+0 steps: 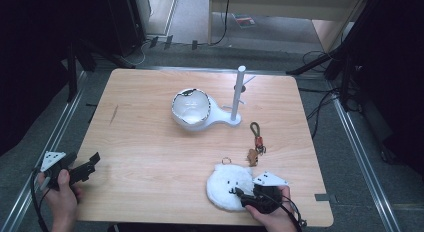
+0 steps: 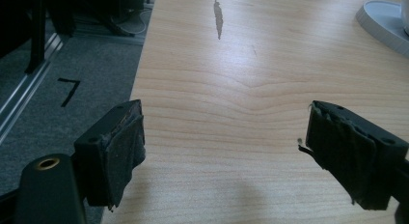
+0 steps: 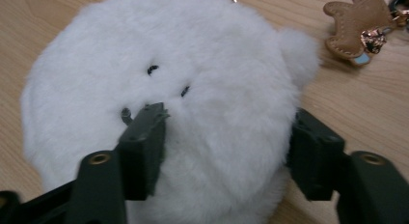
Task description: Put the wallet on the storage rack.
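Progress: early, nothing hung on white peg stand [image 1: 239, 94] | right hand-held gripper [image 3: 226, 151] spread astride fluffy white round plush keychain [image 3: 164, 103], unclosed | left hand-held gripper [image 2: 224, 151] released, idle over bench [image 2: 251, 89]

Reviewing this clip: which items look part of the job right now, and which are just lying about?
In play, judging by the right gripper:
white plush, between its open fingers

Lying about:
white stand
bowl
brown keychain
left gripper, open over bare table
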A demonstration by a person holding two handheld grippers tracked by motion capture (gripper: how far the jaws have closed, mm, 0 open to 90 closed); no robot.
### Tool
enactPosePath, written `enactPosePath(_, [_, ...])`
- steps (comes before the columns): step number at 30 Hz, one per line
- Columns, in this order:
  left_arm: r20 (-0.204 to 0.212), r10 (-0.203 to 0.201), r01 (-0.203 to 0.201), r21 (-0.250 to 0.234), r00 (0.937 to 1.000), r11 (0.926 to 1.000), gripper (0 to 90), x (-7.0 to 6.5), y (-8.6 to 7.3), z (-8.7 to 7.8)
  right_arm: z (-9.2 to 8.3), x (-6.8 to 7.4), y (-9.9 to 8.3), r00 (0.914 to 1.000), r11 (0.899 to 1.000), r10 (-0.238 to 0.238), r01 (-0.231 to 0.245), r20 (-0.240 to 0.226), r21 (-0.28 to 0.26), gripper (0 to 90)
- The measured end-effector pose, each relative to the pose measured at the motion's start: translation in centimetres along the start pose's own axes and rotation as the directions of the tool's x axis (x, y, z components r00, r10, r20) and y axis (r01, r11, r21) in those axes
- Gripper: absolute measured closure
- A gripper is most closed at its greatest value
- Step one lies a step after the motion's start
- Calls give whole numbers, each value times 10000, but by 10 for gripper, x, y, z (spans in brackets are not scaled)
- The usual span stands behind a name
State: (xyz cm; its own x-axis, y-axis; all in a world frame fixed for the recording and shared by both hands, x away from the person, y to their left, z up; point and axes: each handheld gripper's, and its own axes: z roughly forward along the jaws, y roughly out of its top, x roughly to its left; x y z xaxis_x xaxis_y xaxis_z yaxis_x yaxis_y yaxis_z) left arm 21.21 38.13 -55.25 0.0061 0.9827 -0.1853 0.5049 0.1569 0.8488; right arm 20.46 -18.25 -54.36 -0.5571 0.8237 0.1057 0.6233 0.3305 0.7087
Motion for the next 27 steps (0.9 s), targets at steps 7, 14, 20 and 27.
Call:
enactPosePath(7, [-23,56,-56,63,10000,10000,145,-2,0,0,1,1,1,9999,9999,-79,80,90,-79,569])
enactPosePath(14, [-8,93,-92,99,10000,9999,145,-2,0,2,0,3,0,9983,9987,-397,410,432,-315,698])
enactPosePath(20, [-49,143,-142,220,9999,9997,145,-2,1,2,-1,7,2,9958,9975,-579,605,706,-356,759])
enactPosePath(27, [-458,21,-10,243,9989,9997,146,-4,1,3,-10,1,7,9994,9979,-6,27,339,-642,776])
